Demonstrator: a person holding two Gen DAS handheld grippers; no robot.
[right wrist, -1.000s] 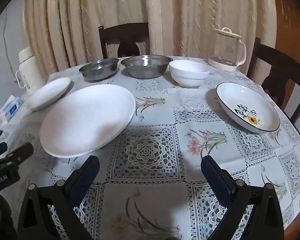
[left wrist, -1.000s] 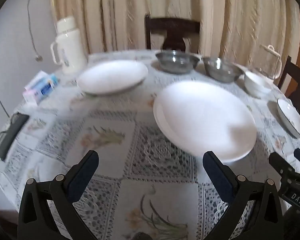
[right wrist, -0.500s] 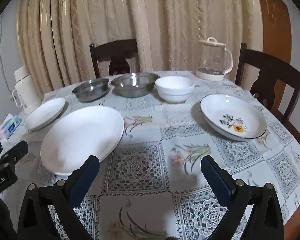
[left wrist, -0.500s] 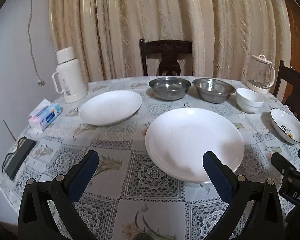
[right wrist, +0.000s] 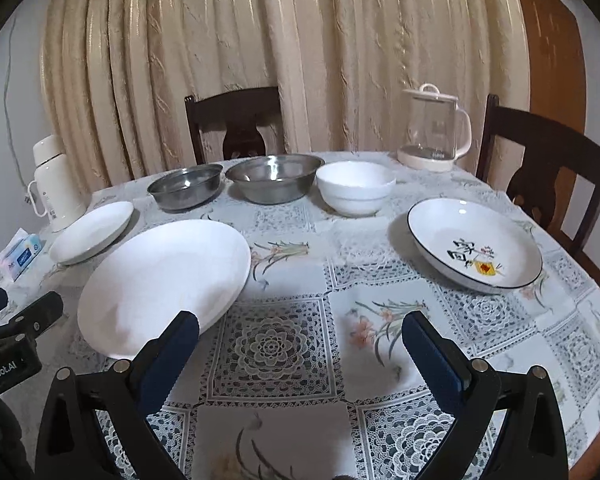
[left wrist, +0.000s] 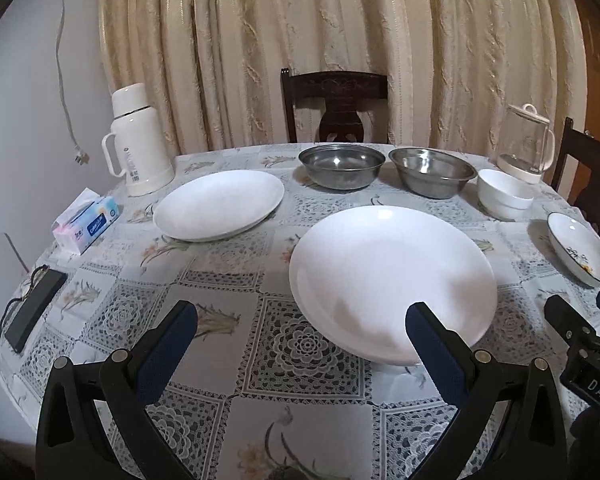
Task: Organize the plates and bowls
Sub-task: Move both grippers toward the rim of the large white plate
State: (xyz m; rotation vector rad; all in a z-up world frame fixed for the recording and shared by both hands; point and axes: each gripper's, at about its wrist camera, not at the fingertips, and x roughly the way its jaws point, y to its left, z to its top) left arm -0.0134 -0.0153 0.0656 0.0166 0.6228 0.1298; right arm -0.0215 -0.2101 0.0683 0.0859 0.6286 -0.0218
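Observation:
A large white plate (left wrist: 392,280) (right wrist: 168,280) lies near the table's front. A smaller white plate (left wrist: 220,204) (right wrist: 92,230) sits further left. Along the back stand two steel bowls (left wrist: 342,166) (left wrist: 432,172) (right wrist: 186,190) (right wrist: 274,178) and a white bowl (left wrist: 504,194) (right wrist: 356,186). A dark-rimmed decorated plate (left wrist: 580,248) (right wrist: 474,244) lies at the right. My left gripper (left wrist: 300,328) is open above the tablecloth beside the large plate. My right gripper (right wrist: 300,330) is open over bare cloth, holding nothing.
A white thermos (left wrist: 136,140) (right wrist: 56,182), a tissue pack (left wrist: 86,226) (right wrist: 20,254) and a black flat device (left wrist: 32,310) sit at the left. A glass kettle (left wrist: 526,144) (right wrist: 434,134) stands at the back right. Dark chairs (left wrist: 336,108) (right wrist: 548,164) ring the table; curtains hang behind.
Both grippers have drawn back and risen, so the table now appears further off and flatter. The dishes have not moved; both grippers stay open.

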